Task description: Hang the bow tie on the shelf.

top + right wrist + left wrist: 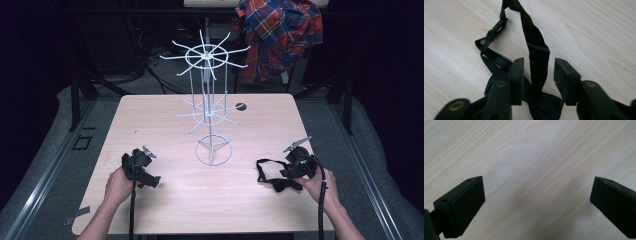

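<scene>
A person seated at a pale wood table holds a black two-jaw gripper in each hand, forearms entering from the bottom edge of the high view and cut off below the elbow. The left gripper rests near the table's left front, its jaws spread wide over bare wood grain with nothing between them. The right gripper sits at the right front, jaws parted on either side of the strap of a black bow tie; in the right gripper view the pads stand just clear of the ribbon rather than pinching it. The bow itself lies flat on the table beneath the jaws, partly hidden by them, while the strap loops up and away, its top cut off by the frame; a small clasp shows on the strap. From the high view the bow tie is a dark tangle just left of the right hand, its shape hard to read. A white wire display stand with two tiers of spoke-like hooks rises from a ring base at the table's centre. A plaid shirt hangs beyond the far edge, its top cut off.
</scene>
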